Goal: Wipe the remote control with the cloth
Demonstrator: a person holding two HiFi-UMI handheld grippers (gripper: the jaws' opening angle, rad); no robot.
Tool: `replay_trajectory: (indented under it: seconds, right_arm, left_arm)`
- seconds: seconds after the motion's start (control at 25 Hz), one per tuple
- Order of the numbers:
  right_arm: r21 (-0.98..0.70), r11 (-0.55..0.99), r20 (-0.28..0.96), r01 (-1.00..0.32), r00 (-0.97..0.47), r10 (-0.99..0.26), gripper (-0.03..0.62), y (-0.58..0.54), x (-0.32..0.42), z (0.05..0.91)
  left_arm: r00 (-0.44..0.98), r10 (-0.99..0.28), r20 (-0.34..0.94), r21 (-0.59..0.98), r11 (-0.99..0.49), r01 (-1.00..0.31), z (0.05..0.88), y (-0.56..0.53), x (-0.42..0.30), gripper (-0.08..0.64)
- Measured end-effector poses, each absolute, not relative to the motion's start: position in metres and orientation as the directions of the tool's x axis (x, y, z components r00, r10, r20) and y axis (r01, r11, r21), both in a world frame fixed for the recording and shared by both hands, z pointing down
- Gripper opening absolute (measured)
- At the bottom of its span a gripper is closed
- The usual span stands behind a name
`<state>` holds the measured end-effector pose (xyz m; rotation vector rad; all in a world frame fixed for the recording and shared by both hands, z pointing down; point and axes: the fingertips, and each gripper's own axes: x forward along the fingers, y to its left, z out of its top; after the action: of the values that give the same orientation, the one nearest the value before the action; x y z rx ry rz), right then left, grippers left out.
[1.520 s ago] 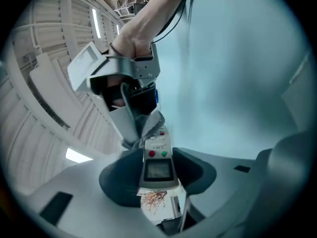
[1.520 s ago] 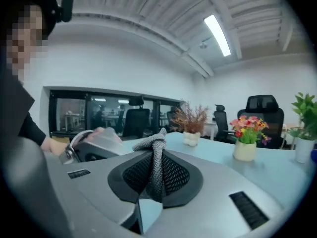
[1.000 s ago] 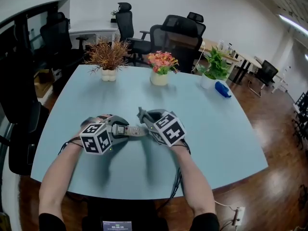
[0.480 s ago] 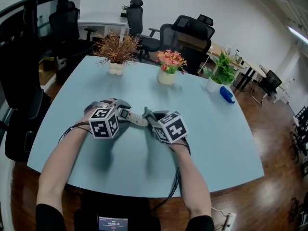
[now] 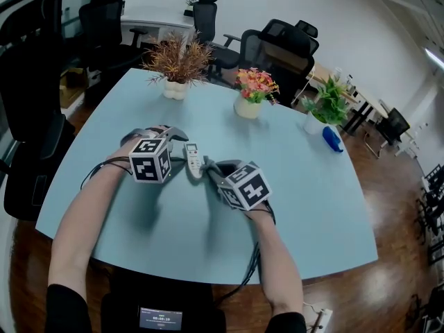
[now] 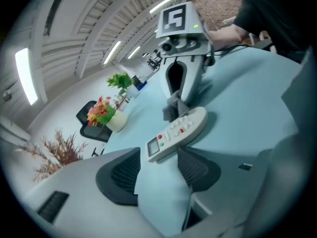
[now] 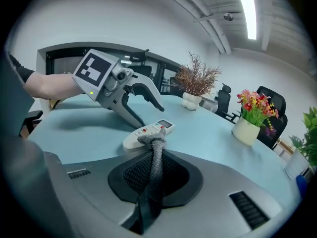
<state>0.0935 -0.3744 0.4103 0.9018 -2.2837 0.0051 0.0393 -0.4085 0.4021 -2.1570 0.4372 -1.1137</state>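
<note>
Nearest the person, the right gripper [image 7: 155, 157] had its jaws closed on a grey cloth [image 7: 152, 143], a twisted strand pinched between the pads with its bunched end lying on the near, button end of the white remote control [image 5: 193, 159]. The remote lay flat on the pale blue worktop [image 5: 312, 186] between the two grippers, just ahead and to the left of the right jaws, its long axis running near to far and its display at the far end. The left gripper [image 6: 159, 162] came in from the left with its jaws apart; they had just been opening, and the display end sat at their mouth with neither pad pressing on it. The right hand, already touching through the cloth, was the better placed, and a wipe would probably run along the remote toward the display. Beyond stood a pot of flowers [image 5: 253, 96], well apart.
</note>
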Motion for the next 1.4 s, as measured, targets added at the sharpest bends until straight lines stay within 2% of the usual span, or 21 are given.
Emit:
replay_trajectory:
  seconds: [0.16,0.32,0.76,1.4]
  right_arm:
    - [0.245,0.761,0.582,-0.601,-0.536,-0.611,0.025,-0.375,0.085,0.412]
    - [0.288,0.740,0.566,-0.607,-0.516,-0.643,0.025,-0.382,0.080,0.414]
    - [0.333,0.694,0.530,-0.638,-0.482,-0.697,0.025,-0.395,0.082,0.412]
    - [0.320,0.700,0.534,-0.639,-0.489,-0.690,0.025,-0.402,0.081,0.426]
  left_arm:
    - [0.571,-0.607,0.552,-0.639,-0.748,-0.177,0.402,-0.426,0.035,0.231]
    - [0.560,-0.638,0.529,-0.624,-0.739,-0.252,0.403,-0.435,0.035,0.209]
    - [0.548,-0.652,0.524,-0.643,-0.725,-0.247,0.412,-0.413,0.033,0.183]
    - [0.505,-0.697,0.510,-0.672,-0.689,-0.271,0.428,-0.418,0.018,0.186]
